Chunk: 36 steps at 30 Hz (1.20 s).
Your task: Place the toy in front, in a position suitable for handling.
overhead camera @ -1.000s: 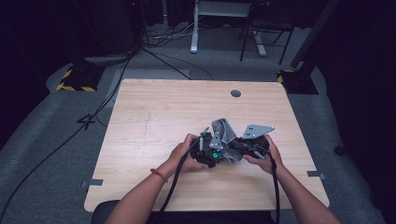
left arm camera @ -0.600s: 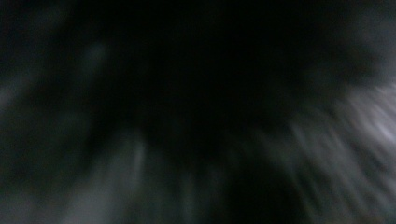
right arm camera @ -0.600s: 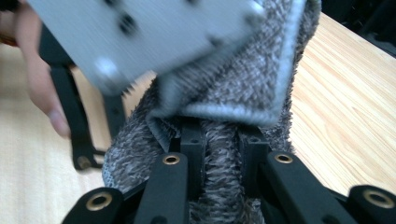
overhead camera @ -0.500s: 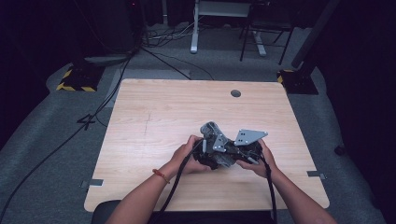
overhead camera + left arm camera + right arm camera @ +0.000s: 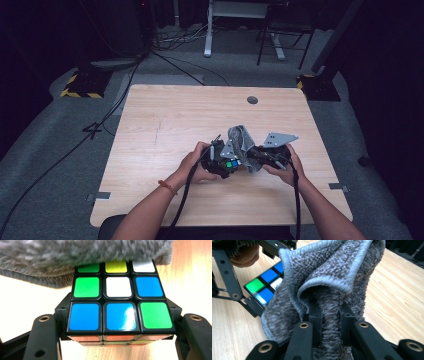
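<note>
Here, nearest the person, the left gripper (image 5: 223, 159) has its jaws clamped on either side of a puzzle cube (image 5: 119, 304), which sits level between them with its upper face of blue, green and white tiles turned toward that gripper's own camera. Just beyond the cube's far row of tiles, a grey towel (image 5: 75, 257) overhangs and covers part of that row. So the cloth lies directly ahead of the left jaws and on top of the cube's far edge, touching it as far as the blur allows me to judge.

From the other side, the right gripper (image 5: 328, 315) has its jaws pinched tight on a bunched fold of the towel, which stands up in a loose cone above them. In the right gripper view the cube lies beyond and to the left of the cloth.

In the high view both grippers meet over the near middle of the worktop (image 5: 165, 125). The right gripper is the one carrying the cloth, so any wiping stroke across the cube's top would likely run from it.
</note>
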Each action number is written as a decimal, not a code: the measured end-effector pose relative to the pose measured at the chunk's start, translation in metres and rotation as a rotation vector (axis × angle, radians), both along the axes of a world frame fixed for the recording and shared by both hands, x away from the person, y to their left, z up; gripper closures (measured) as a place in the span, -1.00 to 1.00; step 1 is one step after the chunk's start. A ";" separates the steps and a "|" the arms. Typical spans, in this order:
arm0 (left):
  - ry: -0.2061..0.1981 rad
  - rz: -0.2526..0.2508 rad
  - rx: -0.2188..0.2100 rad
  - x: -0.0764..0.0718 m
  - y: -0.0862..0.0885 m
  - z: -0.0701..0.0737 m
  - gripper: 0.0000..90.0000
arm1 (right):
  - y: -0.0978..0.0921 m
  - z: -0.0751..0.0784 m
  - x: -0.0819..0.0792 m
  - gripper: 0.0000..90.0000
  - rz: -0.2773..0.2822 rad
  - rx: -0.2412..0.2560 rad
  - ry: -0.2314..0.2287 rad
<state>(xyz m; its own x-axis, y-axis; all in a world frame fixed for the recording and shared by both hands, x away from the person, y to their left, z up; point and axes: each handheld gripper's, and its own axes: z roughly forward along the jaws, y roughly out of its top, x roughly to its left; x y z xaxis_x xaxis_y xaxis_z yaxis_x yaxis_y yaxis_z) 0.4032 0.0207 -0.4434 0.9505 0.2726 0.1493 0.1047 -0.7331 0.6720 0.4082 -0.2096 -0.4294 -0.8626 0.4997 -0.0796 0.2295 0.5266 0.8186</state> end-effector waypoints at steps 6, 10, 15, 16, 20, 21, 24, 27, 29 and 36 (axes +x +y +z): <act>0.013 -0.025 -0.024 -0.001 0.000 -0.002 -0.25 | 0.000 -0.002 0.001 0.71 0.044 0.072 0.037; 0.014 -0.030 -0.027 -0.001 0.000 -0.002 -0.26 | -0.002 -0.004 0.002 0.71 0.059 0.125 0.064; 0.017 -0.028 -0.017 0.000 -0.002 -0.005 -0.26 | -0.001 -0.003 0.000 0.72 0.075 0.152 0.055; 0.017 -0.031 -0.011 0.000 -0.003 -0.005 -0.26 | 0.000 -0.002 0.000 0.72 0.082 0.161 0.052; 0.000 -0.050 0.033 -0.003 -0.013 -0.011 -0.26 | 0.011 0.000 -0.007 0.71 0.129 0.154 0.042; 0.000 -0.050 0.033 -0.003 -0.013 -0.011 -0.26 | 0.011 0.000 -0.007 0.71 0.129 0.154 0.042; -0.013 -0.043 0.042 -0.003 -0.013 -0.012 -0.25 | 0.017 0.000 -0.010 0.71 0.129 0.114 0.013; -0.021 -0.032 0.027 -0.002 -0.009 -0.008 -0.25 | 0.012 0.002 -0.009 0.71 0.104 0.122 0.001; -0.024 -0.028 0.019 -0.001 -0.007 -0.006 -0.25 | 0.008 0.003 -0.008 0.71 0.083 0.117 -0.009; -0.051 -0.004 -0.028 0.000 0.007 0.005 -0.25 | -0.004 -0.002 0.001 0.72 0.030 0.115 0.007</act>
